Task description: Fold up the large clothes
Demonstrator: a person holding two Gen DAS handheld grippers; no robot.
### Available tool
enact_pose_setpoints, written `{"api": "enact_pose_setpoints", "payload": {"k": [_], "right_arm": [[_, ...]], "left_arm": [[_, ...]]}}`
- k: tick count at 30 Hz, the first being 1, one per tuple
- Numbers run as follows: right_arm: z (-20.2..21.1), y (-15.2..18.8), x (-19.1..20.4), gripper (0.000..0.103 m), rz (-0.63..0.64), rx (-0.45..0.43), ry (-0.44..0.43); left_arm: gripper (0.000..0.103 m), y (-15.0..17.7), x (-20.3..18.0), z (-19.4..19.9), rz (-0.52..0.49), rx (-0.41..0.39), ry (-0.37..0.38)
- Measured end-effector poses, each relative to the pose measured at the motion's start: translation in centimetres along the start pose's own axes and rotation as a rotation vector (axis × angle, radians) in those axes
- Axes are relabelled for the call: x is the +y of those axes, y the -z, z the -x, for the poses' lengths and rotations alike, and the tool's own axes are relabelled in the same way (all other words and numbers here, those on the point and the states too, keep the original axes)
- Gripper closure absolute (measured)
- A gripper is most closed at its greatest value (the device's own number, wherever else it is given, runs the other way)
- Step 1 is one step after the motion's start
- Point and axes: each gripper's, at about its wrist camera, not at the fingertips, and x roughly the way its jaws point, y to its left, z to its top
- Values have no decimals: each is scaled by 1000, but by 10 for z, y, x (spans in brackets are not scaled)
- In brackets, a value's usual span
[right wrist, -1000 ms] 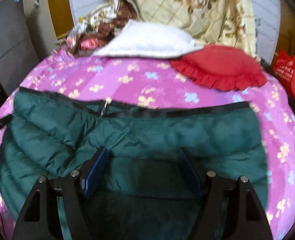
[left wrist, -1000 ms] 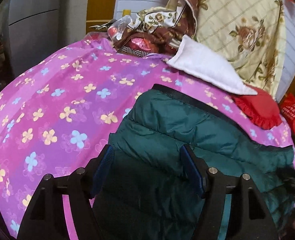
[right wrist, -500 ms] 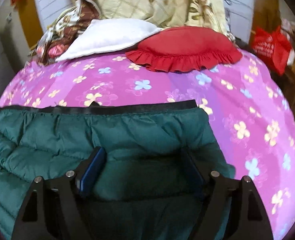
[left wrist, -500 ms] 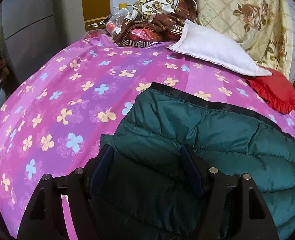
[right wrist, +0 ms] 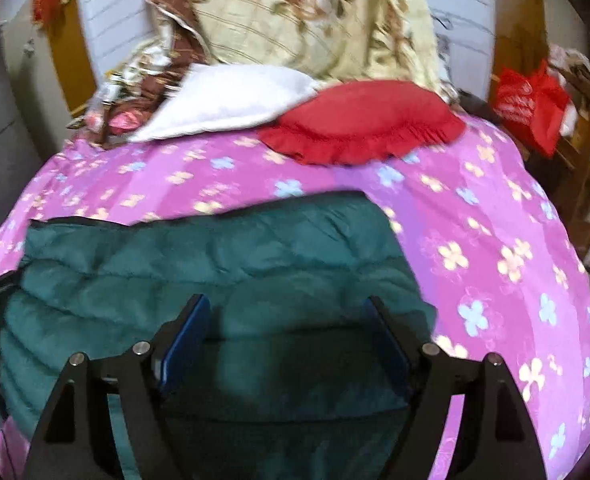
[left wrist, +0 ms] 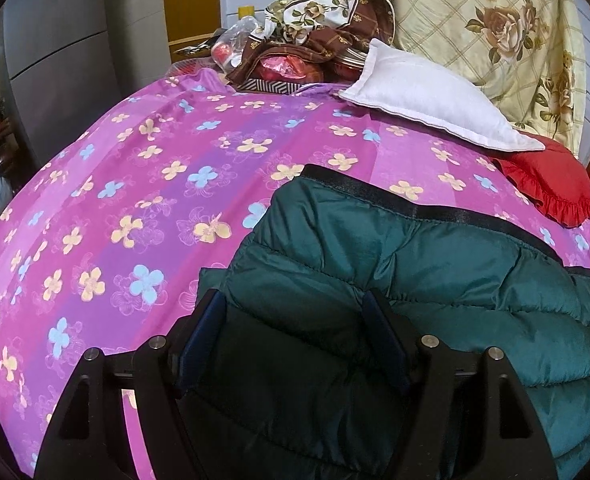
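A dark green puffer jacket (left wrist: pixel 435 272) with a black hem band lies spread on a pink flowered bed sheet (left wrist: pixel 135 184). My left gripper (left wrist: pixel 291 300) hovers over the jacket's left end, its jaws wide and opening; green fabric lies under and between the blue pads, which do not press on it. In the blurred right wrist view the same jacket (right wrist: pixel 215 264) fills the lower middle. My right gripper (right wrist: pixel 286 302) stands open over its right end, near the jacket's right edge.
A white pillow (left wrist: pixel 427 100) and a red frilled cushion (right wrist: pixel 363 120) lie at the bed's far side, with a floral quilt (left wrist: pixel 495 32) and a heap of clutter (left wrist: pixel 291 52) behind. A grey cabinet (left wrist: pixel 55 40) stands left, a red bag (right wrist: pixel 531 100) right.
The right gripper has slid to the right along the jacket, bringing its right edge and more bare sheet into view. The left gripper sank slightly toward the jacket, then held still.
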Motion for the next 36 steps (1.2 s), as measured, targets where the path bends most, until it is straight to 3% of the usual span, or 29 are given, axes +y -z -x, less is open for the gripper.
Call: {"api": "enact_pose_setpoints", "payload": {"k": [4,9,18,24,32,36], "right_arm": [[-23,10,-20,19,-69,33,-36],[-24,8,-20,17,-72,41,-36],[54,22,6,17,5,-53,-118],[55,43,15,17,54,-28,-70],[21,54,-10,16,-40,39,-39],[24,53,-11,16,-52,48,-31]], "left_arm": [[47,1,0,-2,3,-3,3],[47,1,5,5,15,2,33],[47,15,25,59,11,-60,84],[47,36,35,80,9,-67,101],[47,57,32,60,3,-3,89],[47,58,32,61,12,-2,86]]}}
